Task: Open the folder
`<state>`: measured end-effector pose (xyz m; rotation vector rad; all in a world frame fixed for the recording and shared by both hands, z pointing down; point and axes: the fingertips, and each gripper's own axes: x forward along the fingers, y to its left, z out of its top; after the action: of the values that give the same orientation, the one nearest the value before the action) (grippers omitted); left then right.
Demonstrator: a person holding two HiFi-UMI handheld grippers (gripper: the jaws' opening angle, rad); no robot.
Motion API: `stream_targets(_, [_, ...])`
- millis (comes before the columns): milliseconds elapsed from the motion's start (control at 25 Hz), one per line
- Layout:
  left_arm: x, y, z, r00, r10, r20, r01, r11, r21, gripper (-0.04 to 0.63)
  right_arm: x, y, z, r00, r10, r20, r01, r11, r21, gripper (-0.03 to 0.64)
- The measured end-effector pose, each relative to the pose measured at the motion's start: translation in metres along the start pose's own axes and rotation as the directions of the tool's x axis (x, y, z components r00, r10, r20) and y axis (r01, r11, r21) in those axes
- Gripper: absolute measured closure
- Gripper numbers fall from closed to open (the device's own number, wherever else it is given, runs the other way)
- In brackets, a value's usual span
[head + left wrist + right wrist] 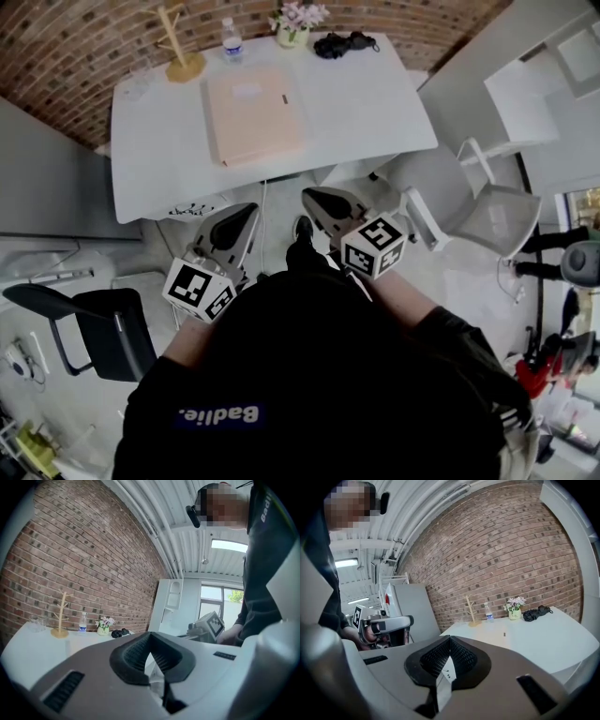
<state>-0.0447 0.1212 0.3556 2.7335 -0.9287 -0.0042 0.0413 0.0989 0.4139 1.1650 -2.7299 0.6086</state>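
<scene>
While the person stands back from the white desk [375, 112], the head view shows the closed beige folder [253, 117] lying flat on it at 12 o'clock, well apart from the left gripper [246, 214] and right gripper [317, 197]. Left gripper view: the fingers [136, 653] are pressed together, holding nothing. Right gripper view: the fingers [436, 658] are likewise closed and empty, with the desk at 2 o'clock.

The folder [253, 114] is a pale peach one, shut and lying flat on the white desk [366, 103]. It sits a bit left of the middle, reaching nearly to the front edge, with a white label [247, 91] toward the back.
</scene>
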Motion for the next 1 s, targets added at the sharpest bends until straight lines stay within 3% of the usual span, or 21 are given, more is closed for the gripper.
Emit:
stream_targets(480, [0.097,0.077,-0.008,0.991,0.11,-0.071,-0.11,0.994,0.006,0.594,0.063,-0.123,0.019,0.997,0.04,-0.072,-0.037,0.999,0.037,0.589])
stream_targets(680, [0.139,0.11,-0.025,0.974,0.176,-0.145,-0.175,0.984,0.019,0.594,0.091,-0.174,0.006,0.987,0.081,-0.14,-0.071,0.995,0.072,0.589])
stream_targets(1000, [0.174,0.15,-0.063,0.927,0.259,-0.27,-0.226,0.963,0.146,0.594,0.139,-0.223,-0.046,0.95,0.122,-0.287,-0.095,0.99,0.106,0.589])
